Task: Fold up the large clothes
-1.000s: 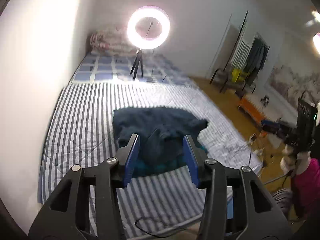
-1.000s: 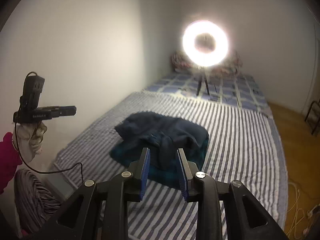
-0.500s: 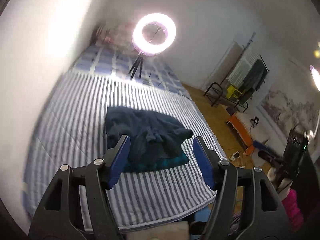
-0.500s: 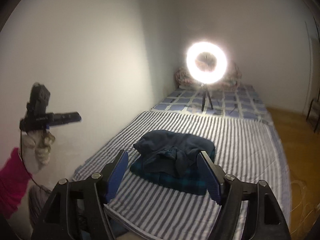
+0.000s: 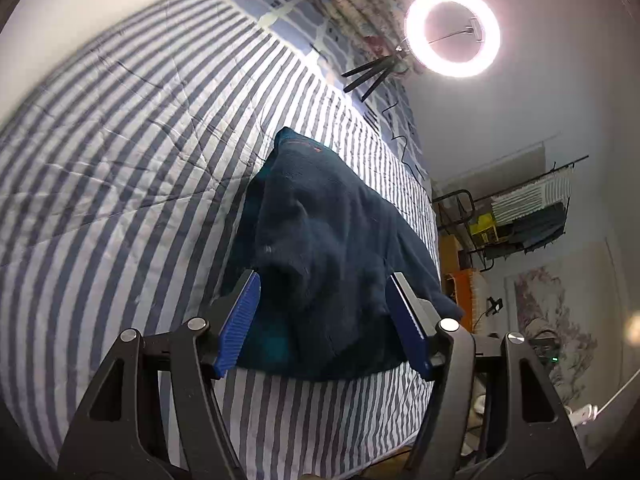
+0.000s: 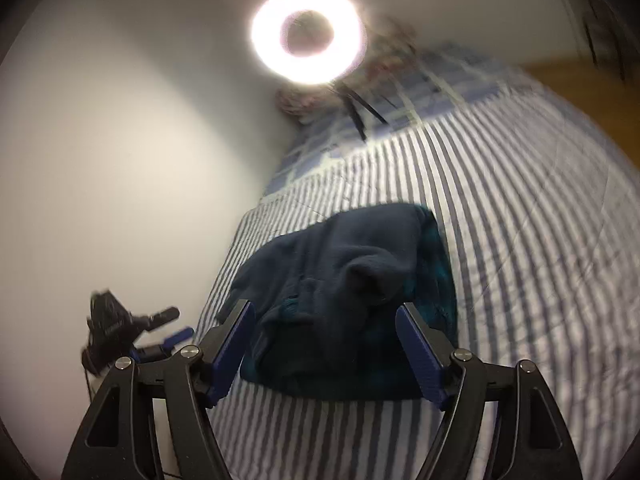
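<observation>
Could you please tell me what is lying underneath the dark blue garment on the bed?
A teal checked cloth shows under the dark blue garment, peeking out along its edges, on the striped bedcover. How far it extends beneath is hidden.

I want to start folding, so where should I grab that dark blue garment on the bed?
Probably the near hem of the dark blue garment, coming low from the bed's foot: that edge lies free on the striped cover, while the middle is bunched.
</observation>
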`<state>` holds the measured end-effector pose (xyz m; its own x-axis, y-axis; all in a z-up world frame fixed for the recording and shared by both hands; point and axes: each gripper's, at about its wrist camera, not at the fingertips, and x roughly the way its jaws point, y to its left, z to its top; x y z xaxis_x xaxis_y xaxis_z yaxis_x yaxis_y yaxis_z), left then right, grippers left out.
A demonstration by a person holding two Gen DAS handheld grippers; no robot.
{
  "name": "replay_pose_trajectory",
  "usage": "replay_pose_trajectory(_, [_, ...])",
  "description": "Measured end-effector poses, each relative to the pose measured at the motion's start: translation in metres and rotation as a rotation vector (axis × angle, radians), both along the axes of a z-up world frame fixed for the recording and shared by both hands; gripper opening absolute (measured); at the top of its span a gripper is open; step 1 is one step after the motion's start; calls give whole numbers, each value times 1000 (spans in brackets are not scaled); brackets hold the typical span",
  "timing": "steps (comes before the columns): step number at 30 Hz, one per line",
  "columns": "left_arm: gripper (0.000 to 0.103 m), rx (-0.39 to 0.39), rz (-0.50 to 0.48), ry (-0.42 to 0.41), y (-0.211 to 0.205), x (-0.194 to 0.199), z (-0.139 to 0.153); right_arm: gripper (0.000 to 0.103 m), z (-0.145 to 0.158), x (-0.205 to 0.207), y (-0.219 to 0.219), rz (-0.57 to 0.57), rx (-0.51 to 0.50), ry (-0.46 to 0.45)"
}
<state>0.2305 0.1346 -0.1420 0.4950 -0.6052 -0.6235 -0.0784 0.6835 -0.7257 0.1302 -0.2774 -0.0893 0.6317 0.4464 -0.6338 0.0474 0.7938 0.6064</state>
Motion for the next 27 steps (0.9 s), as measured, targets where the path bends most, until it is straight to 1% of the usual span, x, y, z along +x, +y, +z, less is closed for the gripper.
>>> replay_pose_trajectory(3, [67,-15,-10,25,-9,18,-14,76,-23,22,-2,-8,31,49])
replay_pose_trajectory(5, [67,-13,-22,27,-15,26,-20,76,-34,34,-2,-2,81,64])
replay_pose_trajectory(6, [64,-6,-25,26,-18,30,-24,76,-36,37,-1,3,91,67])
replay_pose_trajectory(7, [59,-6,-29,27,-21,32,-27,76,-40,42,4,21,97,69])
replay_pose_trajectory(8, [48,-9,-35,33,-25,35,-31,76,-42,46,9,41,82,73])
replay_pose_trajectory(9, [34,-10,-45,46,-30,37,-37,76,-45,51,14,60,62,75])
replay_pose_trajectory(10, [26,-11,-54,54,-33,39,-40,69,-48,54,18,74,46,80])
replay_pose_trajectory(11, [16,-7,-66,57,-38,41,-43,48,-52,58,23,98,40,89])
replay_pose_trajectory(12, [15,9,-80,49,-44,41,-43,36,-57,61,24,113,52,103])
replay_pose_trajectory(13, [13,30,-89,35,-48,40,-41,21,-61,63,24,119,65,117])
replay_pose_trajectory(15, [10,65,-117,-2,-56,34,-31,13,-60,57,21,106,62,111])
replay_pose_trajectory(17, [9,70,-126,-23,-58,28,-23,10,-53,48,16,100,76,95])
replay_pose_trajectory(19, [9,55,-135,-45,-55,16,-11,9,-48,39,7,88,140,83])
replay_pose_trajectory(20, [9,53,-140,-49,-54,13,-9,9,-45,31,2,81,182,80])
replay_pose_trajectory(21, [9,54,-150,-49,-51,7,-8,9,-43,25,-2,84,202,79])
replay_pose_trajectory(23, [9,87,-163,-23,-45,0,-18,8,-44,11,-6,99,196,82])
replay_pose_trajectory(24, [9,113,-164,0,-42,-2,-27,8,-52,6,-8,100,184,103])
replay_pose_trajectory(25, [9,134,-163,43,-38,-4,-43,7,-66,3,-10,96,181,143])
replay_pose_trajectory(27, [9,147,-157,107,-35,-4,-68,6,-96,-3,-10,84,176,238])
